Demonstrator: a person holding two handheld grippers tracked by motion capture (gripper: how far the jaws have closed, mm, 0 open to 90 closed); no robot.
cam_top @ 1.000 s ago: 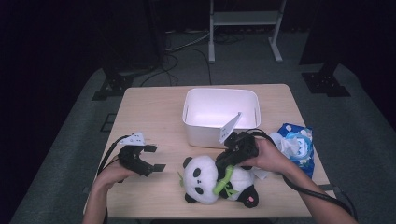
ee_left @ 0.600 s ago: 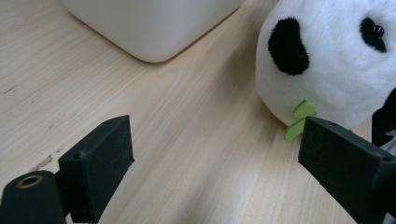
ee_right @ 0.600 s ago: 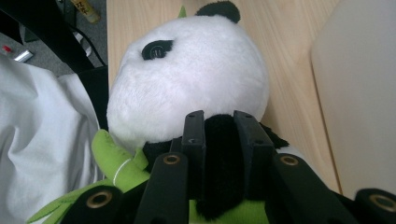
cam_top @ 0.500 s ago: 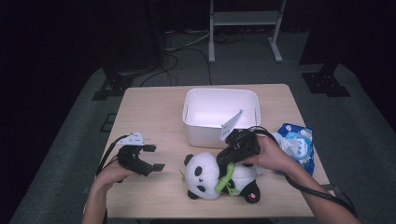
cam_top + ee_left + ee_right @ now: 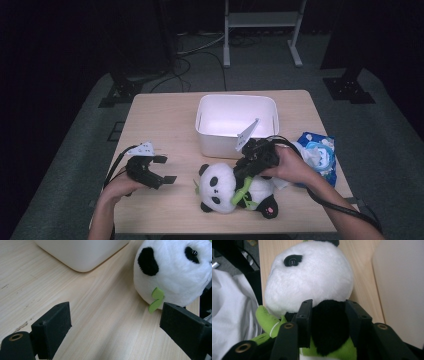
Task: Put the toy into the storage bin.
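Note:
A black-and-white plush panda (image 5: 225, 187) with green bamboo trim lies on its back near the table's front edge, just ahead of a white bin (image 5: 235, 97). My right gripper (image 5: 244, 176) reaches onto its chest from the right. In the right gripper view the jaws (image 5: 328, 305) straddle the panda's (image 5: 312, 277) black shoulder; they have just been opening, and the black plush still fills the gap and touches both pads. My left gripper (image 5: 166, 169) rests open to the left of the panda. Bare wood lies between its wide jaws (image 5: 116, 315), with the panda's head (image 5: 175, 272) just beyond.
The wooden table (image 5: 165, 115) has open surface at the left and back left. A blue packet (image 5: 317, 155) lies at the right edge, behind my right hand. The bin's corner (image 5: 82, 252) is close ahead of the left gripper, and its wall (image 5: 402, 277) flanks the right gripper.
The panda has shifted slightly and lies lower on the table under the right gripper. The left gripper has stayed where it was.

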